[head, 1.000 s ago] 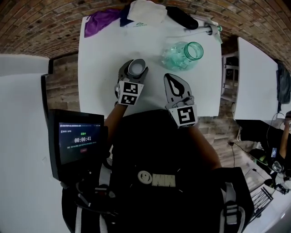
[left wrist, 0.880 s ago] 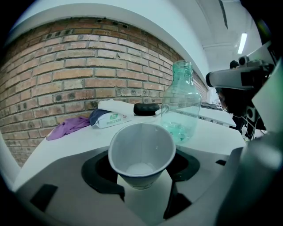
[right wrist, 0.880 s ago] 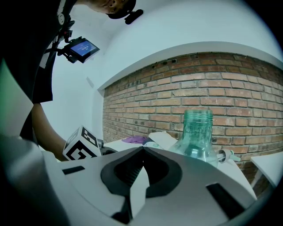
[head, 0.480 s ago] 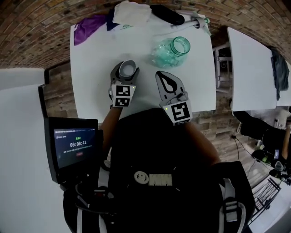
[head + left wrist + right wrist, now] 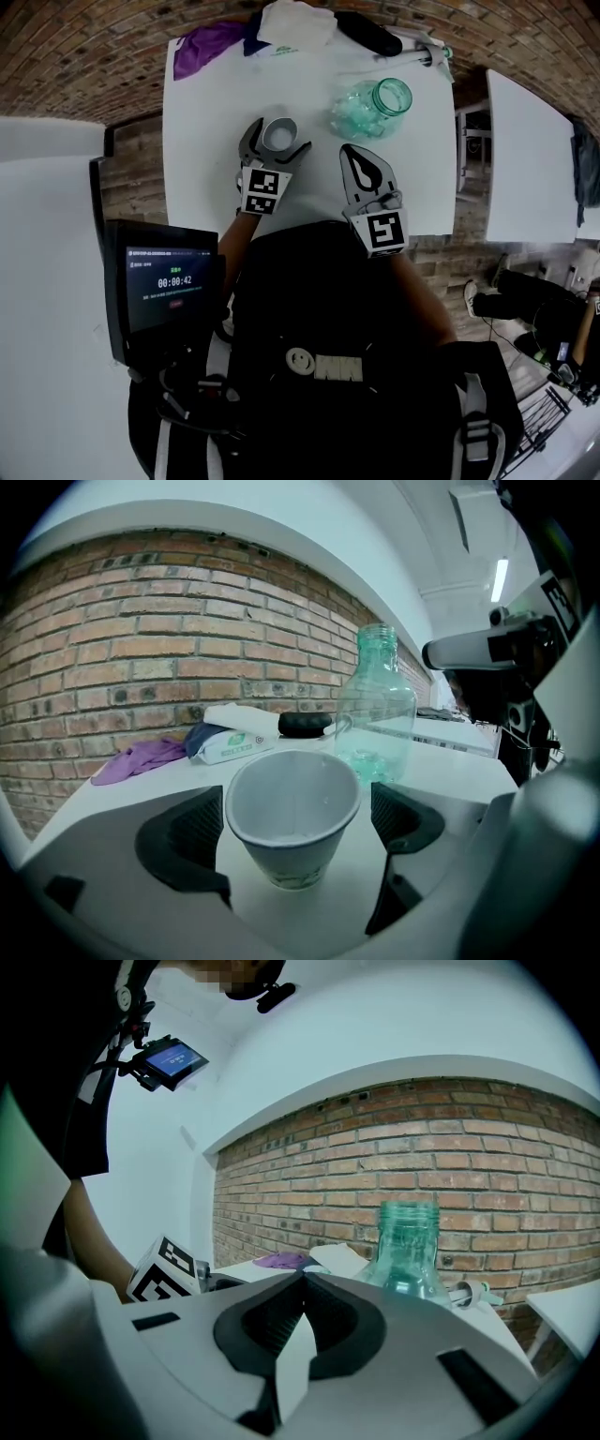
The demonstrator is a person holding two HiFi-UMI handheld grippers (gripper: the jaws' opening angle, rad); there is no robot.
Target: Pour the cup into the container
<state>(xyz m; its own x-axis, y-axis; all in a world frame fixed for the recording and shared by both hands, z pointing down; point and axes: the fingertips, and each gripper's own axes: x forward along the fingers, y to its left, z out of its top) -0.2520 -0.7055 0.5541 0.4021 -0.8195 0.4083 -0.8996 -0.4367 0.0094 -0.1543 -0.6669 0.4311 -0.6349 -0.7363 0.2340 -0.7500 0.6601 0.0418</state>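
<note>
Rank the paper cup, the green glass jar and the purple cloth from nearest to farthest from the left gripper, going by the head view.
1. Paper cup: stands between the jaws of the left gripper, which have just been opening and are clear of it.
2. Green glass jar: ahead and to the right.
3. Purple cloth: far left corner of the table.
</note>
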